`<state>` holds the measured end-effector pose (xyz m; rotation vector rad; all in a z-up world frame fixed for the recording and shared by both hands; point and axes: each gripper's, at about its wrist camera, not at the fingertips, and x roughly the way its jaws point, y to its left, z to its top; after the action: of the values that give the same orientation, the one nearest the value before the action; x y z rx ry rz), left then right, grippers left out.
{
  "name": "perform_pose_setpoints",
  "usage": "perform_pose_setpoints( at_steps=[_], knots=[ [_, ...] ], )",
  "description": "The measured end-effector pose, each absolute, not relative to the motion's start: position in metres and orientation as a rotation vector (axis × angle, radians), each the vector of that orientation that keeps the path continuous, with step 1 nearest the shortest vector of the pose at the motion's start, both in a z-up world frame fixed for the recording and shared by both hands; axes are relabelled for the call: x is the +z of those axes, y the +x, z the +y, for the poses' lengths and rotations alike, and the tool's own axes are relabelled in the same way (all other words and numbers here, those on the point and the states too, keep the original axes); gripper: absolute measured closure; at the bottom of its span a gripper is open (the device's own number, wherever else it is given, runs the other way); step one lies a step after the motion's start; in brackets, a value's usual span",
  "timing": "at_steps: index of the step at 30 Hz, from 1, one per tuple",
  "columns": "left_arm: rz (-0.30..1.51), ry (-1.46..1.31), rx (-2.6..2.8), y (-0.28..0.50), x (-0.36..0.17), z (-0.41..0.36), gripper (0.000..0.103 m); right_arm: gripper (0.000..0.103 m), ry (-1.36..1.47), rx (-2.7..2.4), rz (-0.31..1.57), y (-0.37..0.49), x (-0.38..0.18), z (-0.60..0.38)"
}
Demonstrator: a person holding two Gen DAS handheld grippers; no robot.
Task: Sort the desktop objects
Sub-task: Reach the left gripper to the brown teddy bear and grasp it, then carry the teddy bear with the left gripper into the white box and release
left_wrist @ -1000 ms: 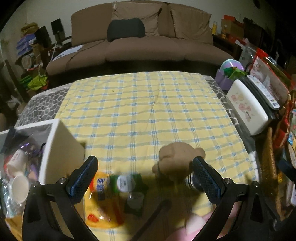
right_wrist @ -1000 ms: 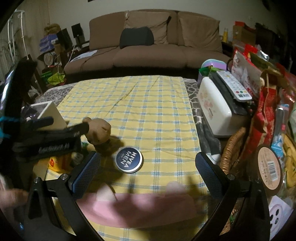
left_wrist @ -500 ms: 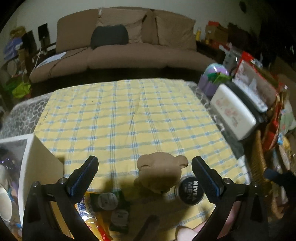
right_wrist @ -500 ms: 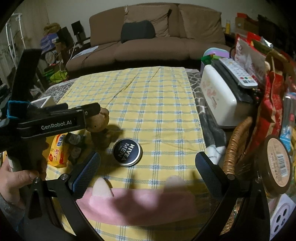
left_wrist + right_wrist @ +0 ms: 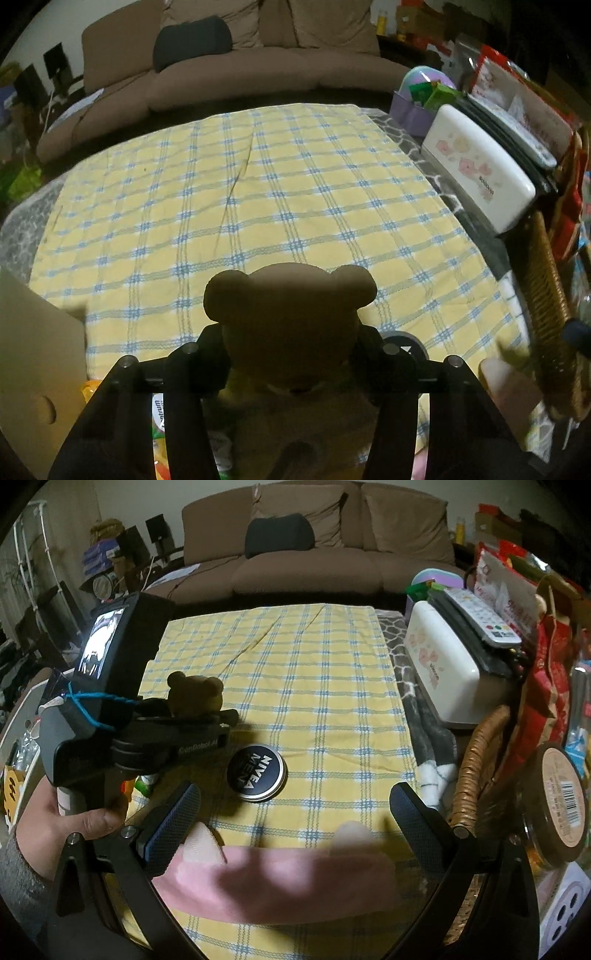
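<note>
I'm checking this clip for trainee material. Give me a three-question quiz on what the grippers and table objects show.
1. True or false: the left gripper has its jaws on either side of the bear's head.
2. Which lies nearest the bear: A) the Nivea tin, B) the remote control, C) the white floral case?
3. Fill in: the right gripper is ____, with nothing between its fingers.

Key: 1 true, its jaws have just been closing onto the head; 2 A; 3 open.
</note>
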<state>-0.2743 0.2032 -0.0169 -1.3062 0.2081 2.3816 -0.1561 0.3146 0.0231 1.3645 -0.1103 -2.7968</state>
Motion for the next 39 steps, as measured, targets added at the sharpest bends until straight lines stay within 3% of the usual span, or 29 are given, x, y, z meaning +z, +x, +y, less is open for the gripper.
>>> perform_pose_setpoints(
  at_steps=[6,11,22,24,26,39],
  knots=[
    [0.017,-1.322,2.325,-0.272,-0.006,0.183,0.049,0.001,1.356,-2.785,-0.082,-0.156,0.017,0.307],
    [-0.086,-1.288,2.283,-0.253,0.026,0.166,0.049,0.008,1.266,-2.769,-0.024,-0.152,0.022,0.287],
    [-0.292,-1.229,2.109,-0.161,0.11,0.106,0.049,0.009,0.926,-2.704,0.035,-0.1,0.077,0.218],
    [-0.302,-1.206,2.102,-0.145,0.121,0.096,0.049,0.026,0.933,-2.647,-0.003,-0.092,0.078,0.207],
    [-0.316,-1.194,2.099,-0.133,0.129,0.085,0.049,0.059,0.969,-2.575,-0.026,-0.085,0.078,0.192],
    [-0.432,-1.173,2.175,-0.112,0.163,-0.051,0.049,0.065,1.022,-2.331,-0.129,-0.072,0.113,0.084]
  ],
)
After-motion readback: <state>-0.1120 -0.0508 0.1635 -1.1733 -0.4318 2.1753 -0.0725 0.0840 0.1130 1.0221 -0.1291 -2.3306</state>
